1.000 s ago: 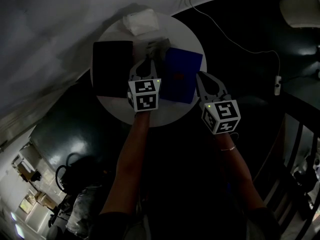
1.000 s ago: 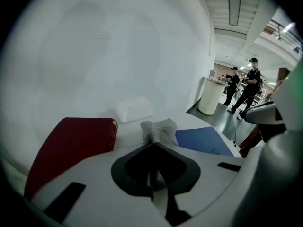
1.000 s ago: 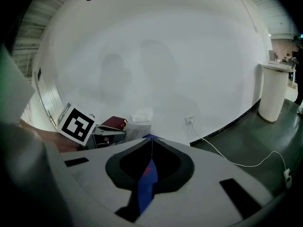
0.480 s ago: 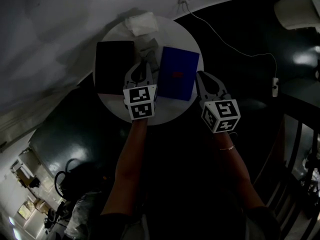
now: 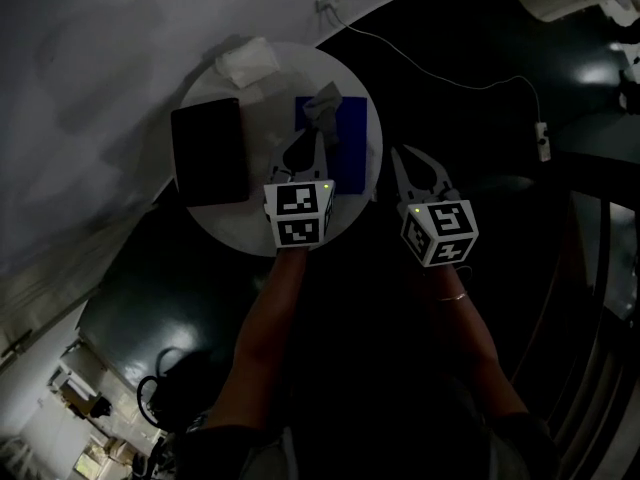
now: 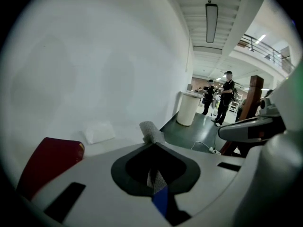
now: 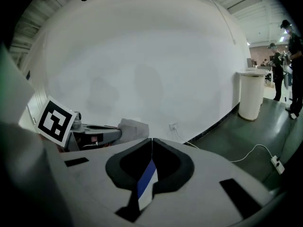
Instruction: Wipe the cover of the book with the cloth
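Cloth has moved off the bench onto the blue book lying there, pinched in the closed left claw, so wiping looks begun. Right claw stays closed on nothing near the bench's right edge.

Left tool and right tool are pale grey, each carrying a white cube with black square markers and a green light; forearms bare, thin bracelet on the right wrist
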Available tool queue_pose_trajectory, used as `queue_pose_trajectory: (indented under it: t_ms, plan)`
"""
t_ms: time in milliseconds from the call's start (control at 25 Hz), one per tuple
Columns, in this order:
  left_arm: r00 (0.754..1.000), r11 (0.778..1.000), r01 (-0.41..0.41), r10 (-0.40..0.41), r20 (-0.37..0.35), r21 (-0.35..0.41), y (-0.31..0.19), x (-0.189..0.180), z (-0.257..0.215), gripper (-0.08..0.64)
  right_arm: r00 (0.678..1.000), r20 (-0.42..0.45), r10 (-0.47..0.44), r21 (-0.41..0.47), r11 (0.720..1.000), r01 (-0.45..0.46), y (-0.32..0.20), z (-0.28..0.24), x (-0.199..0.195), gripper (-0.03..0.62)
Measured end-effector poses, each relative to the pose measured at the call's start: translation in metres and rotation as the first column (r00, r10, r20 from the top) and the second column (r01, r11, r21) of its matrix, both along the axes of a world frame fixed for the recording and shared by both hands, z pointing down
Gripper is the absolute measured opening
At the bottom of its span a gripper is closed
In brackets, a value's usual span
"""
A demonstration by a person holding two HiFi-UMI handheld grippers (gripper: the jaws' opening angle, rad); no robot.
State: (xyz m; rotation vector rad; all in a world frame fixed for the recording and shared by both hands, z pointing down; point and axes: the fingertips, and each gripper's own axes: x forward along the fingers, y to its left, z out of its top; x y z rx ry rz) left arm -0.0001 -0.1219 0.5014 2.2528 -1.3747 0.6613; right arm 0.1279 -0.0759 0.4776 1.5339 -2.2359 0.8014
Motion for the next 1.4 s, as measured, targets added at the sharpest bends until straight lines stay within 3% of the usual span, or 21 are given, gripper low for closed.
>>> queue_pose_trajectory:
  t_ms: [280,560,960,1400]
  plan:
    - [0.985,0.985,-0.166,0.164,-0.048,-0.044,0.016,0.068,0.013,0.023,0.996,-0.002,0.094,-0.015,0.995,-0.094,0.019,0.003,0.028,0.029]
    - [0.973,0.959,-0.230,0.231,-0.010,-0.168,0.035,0.079,0.069,0.023,0.993,-0.002,0.120,-0.050,0.991,-0.120,0.032,0.016,0.034,0.029]
    - [0.992,0.970,-0.119,0.124,0.011,-0.211,0.036,0.032,0.089,0.023,1.000,-0.001,0.020,-0.087,0.996,-0.020,0.024,0.032,-0.003,0.029]
    - [0.996,0.977,0.078,-0.066,0.068,-0.198,0.036,-0.049,0.088,0.023,0.993,0.002,-0.118,-0.085,0.989,0.118,0.016,0.036,-0.047,0.029]
